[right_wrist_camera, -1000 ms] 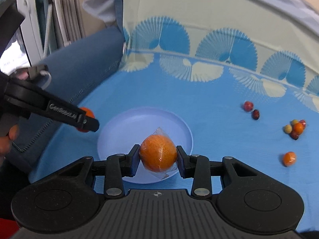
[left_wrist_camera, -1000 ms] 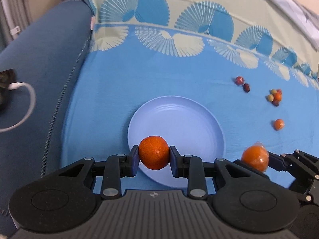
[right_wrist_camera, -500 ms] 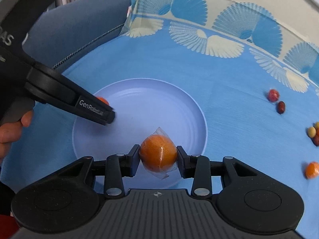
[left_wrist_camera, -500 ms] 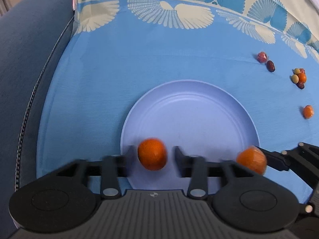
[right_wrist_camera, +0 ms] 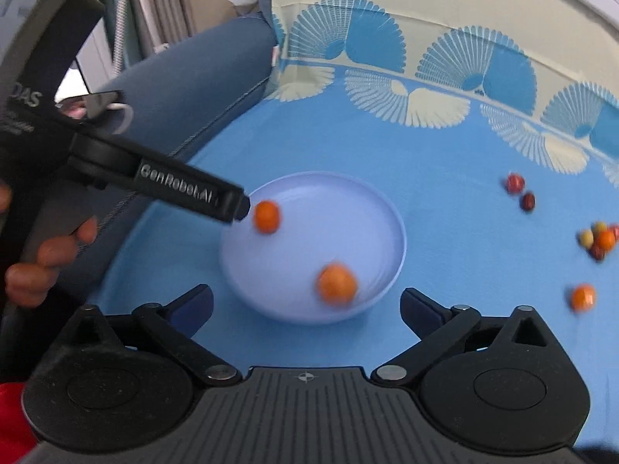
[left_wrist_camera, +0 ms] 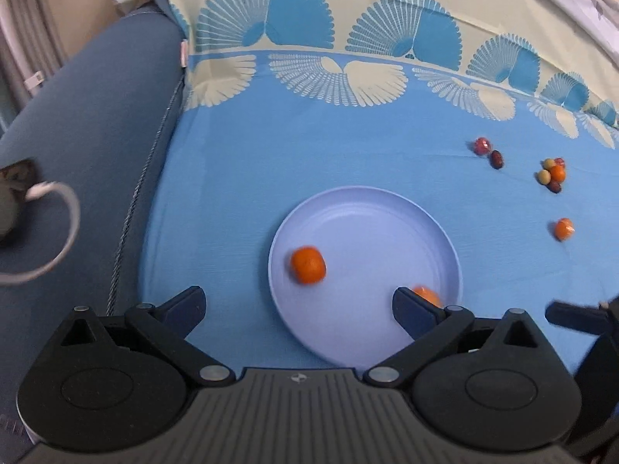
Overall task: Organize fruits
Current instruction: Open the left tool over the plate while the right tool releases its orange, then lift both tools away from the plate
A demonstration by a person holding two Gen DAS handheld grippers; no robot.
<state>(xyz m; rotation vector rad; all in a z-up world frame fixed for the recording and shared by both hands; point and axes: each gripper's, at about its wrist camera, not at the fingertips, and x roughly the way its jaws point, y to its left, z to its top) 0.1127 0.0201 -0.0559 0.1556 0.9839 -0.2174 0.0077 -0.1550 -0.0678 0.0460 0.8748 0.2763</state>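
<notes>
A pale blue plate (left_wrist_camera: 433,232) (right_wrist_camera: 387,216) lies on the blue cloth. Two oranges lie in it: one at its left (left_wrist_camera: 308,265) (right_wrist_camera: 267,216), and one at its near right, half hidden behind my left finger in the left wrist view (left_wrist_camera: 425,294) and blurred in the right wrist view (right_wrist_camera: 336,284). My left gripper (left_wrist_camera: 298,309) is open and empty, above the plate's near edge. My right gripper (right_wrist_camera: 305,309) is open and empty, just short of the plate. The left gripper's finger (right_wrist_camera: 185,193) reaches in from the left beside the first orange.
Small fruits lie on the cloth to the right: a red pair (left_wrist_camera: 488,151) (right_wrist_camera: 520,191), a mixed cluster (left_wrist_camera: 552,174) (right_wrist_camera: 599,240) and a lone small orange (left_wrist_camera: 563,229) (right_wrist_camera: 583,297). A blue sofa arm (left_wrist_camera: 77,123) with a white cable (left_wrist_camera: 58,228) is on the left.
Both grippers opened and let go of their oranges, which now lie in the plate. Both grippers have pulled back and up from the plate.
</notes>
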